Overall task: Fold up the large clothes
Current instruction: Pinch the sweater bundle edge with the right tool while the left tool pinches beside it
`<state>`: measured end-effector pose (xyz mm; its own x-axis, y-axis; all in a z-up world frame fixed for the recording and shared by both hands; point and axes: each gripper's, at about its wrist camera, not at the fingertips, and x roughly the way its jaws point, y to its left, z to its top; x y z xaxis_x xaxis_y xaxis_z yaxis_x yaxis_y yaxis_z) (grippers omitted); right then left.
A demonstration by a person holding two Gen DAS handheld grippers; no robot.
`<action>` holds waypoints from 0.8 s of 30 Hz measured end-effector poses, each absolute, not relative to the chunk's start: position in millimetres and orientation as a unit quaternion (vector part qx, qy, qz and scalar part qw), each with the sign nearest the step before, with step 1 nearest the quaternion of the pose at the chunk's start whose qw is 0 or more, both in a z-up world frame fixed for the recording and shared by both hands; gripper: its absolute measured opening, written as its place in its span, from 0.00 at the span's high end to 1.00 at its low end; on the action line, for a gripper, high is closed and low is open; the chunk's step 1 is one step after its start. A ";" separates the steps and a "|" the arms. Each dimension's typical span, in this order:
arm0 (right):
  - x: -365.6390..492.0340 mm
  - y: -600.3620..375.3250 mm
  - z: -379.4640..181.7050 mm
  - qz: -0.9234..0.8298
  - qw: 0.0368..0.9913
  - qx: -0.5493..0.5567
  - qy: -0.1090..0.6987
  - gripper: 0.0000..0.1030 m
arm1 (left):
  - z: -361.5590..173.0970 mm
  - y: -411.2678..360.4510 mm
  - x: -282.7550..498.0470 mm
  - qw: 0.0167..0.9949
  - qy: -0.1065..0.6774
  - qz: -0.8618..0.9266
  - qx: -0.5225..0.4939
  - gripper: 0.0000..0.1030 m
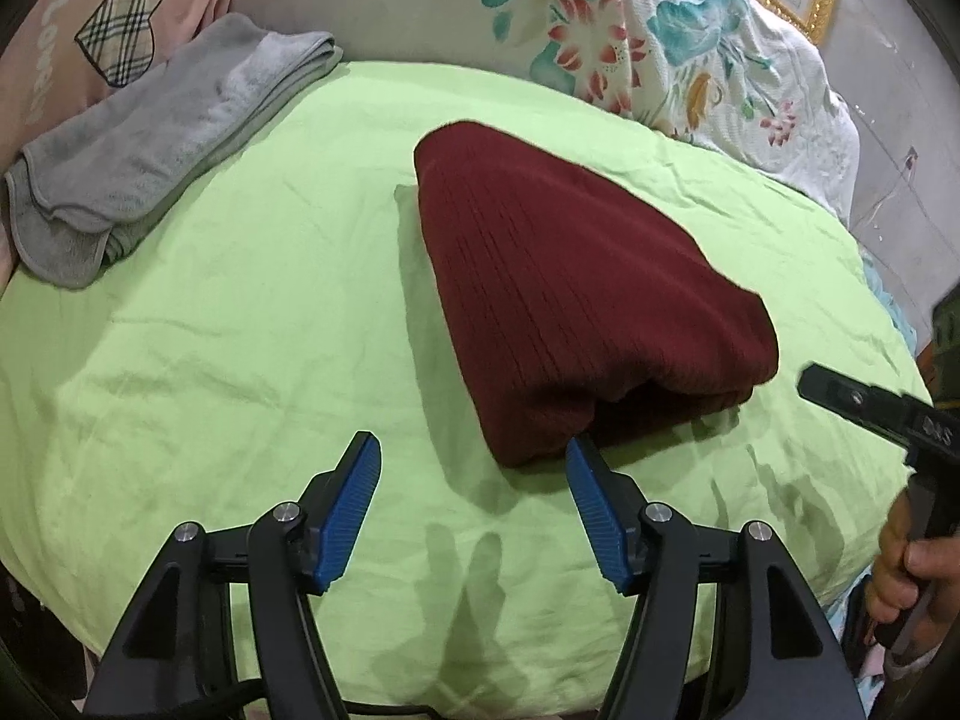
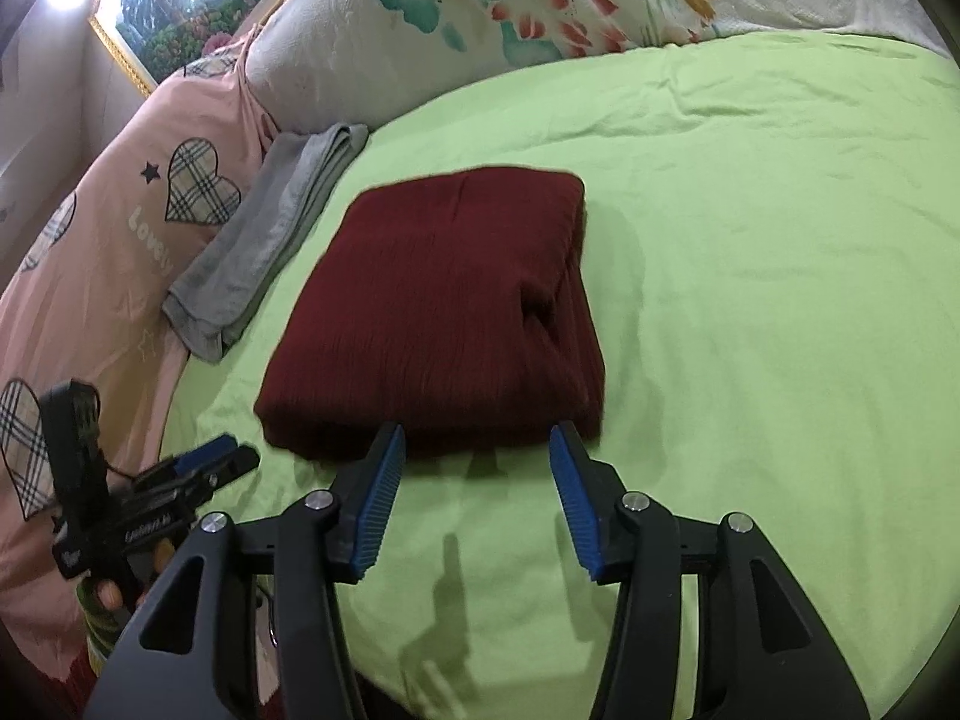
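A dark red knit garment [image 1: 576, 294] lies folded into a thick rectangle on the light green sheet [image 1: 240, 360]; it also shows in the right wrist view [image 2: 444, 312]. My left gripper [image 1: 471, 450] is open and empty, its right fingertip at the garment's near edge. My right gripper [image 2: 477, 435] is open and empty, its fingertips at the garment's near edge. The right gripper's body shows at the right edge of the left wrist view [image 1: 870, 408]. The left gripper shows at the lower left of the right wrist view [image 2: 198, 468].
A folded grey towel [image 1: 150, 150] lies on the sheet left of the garment, also in the right wrist view [image 2: 270, 234]. A pink quilt with plaid hearts [image 2: 90, 276] and a floral quilt [image 1: 630, 30] border the sheet. A framed picture [image 2: 180, 12] hangs behind.
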<state>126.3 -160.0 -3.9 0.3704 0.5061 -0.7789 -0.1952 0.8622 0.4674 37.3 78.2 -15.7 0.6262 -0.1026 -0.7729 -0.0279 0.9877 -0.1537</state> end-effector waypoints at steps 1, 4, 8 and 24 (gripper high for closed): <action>132.1 -159.7 -8.1 0.208 0.813 0.154 0.522 0.50 | -15.0 77.4 40.1 0.899 0.430 -0.022 -0.073 0.32; 150.3 -160.6 -22.8 0.196 0.807 0.172 0.530 0.50 | -20.1 68.5 49.2 0.897 0.438 -0.032 -0.052 0.32; 163.0 -157.4 -39.4 0.187 0.802 0.175 0.539 0.50 | -30.9 53.9 59.2 0.902 0.430 -0.025 -0.018 0.31; 162.3 -161.6 -55.5 0.180 0.813 0.121 0.540 0.93 | -56.8 30.7 62.8 0.909 0.410 -0.020 0.072 0.75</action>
<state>162.3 -161.6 -55.5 0.3527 0.4229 -0.8347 -0.1623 0.9062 0.3905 62.8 30.7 -56.8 0.6627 0.0223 -0.7485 0.0956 0.9889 0.1140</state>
